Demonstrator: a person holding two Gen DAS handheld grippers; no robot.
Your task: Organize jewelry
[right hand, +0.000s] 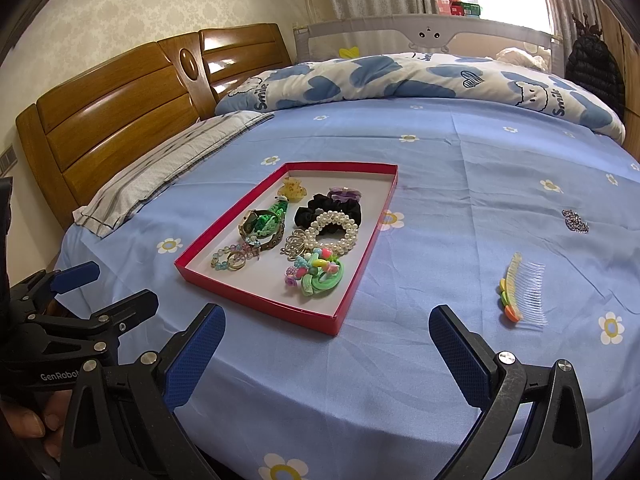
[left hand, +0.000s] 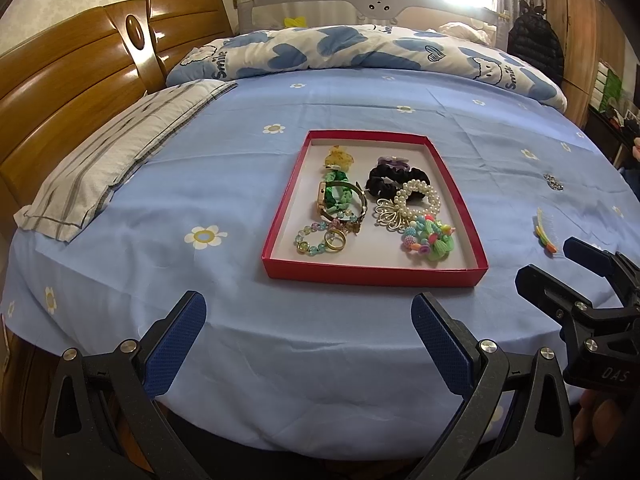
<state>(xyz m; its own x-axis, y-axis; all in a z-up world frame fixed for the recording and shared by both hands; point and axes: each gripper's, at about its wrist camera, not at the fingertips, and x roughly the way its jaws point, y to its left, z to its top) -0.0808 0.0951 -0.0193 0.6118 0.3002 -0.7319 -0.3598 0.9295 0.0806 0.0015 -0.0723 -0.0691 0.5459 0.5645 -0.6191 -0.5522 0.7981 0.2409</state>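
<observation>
A red tray [left hand: 372, 274] [right hand: 260, 300] lies on the blue bed sheet and holds several pieces: a watch [left hand: 340, 200], a pearl bracelet [left hand: 418, 196] [right hand: 332, 228], black scrunchies [right hand: 328, 206], a gold ring [left hand: 335, 239] and colourful bead pieces [right hand: 316, 274]. A comb clip [right hand: 520, 288] [left hand: 544, 232] and a rhinestone clip [right hand: 575, 220] [left hand: 553, 182] lie loose on the sheet right of the tray. My left gripper [left hand: 308, 312] is open and empty before the tray. My right gripper [right hand: 326, 324] is open and empty, between the tray and the comb clip.
A striped pillow [left hand: 120, 152] lies at the left by the wooden headboard [left hand: 72, 92]. A folded heart-print quilt [left hand: 360, 50] runs across the far side. The sheet's near edge drops off just under both grippers.
</observation>
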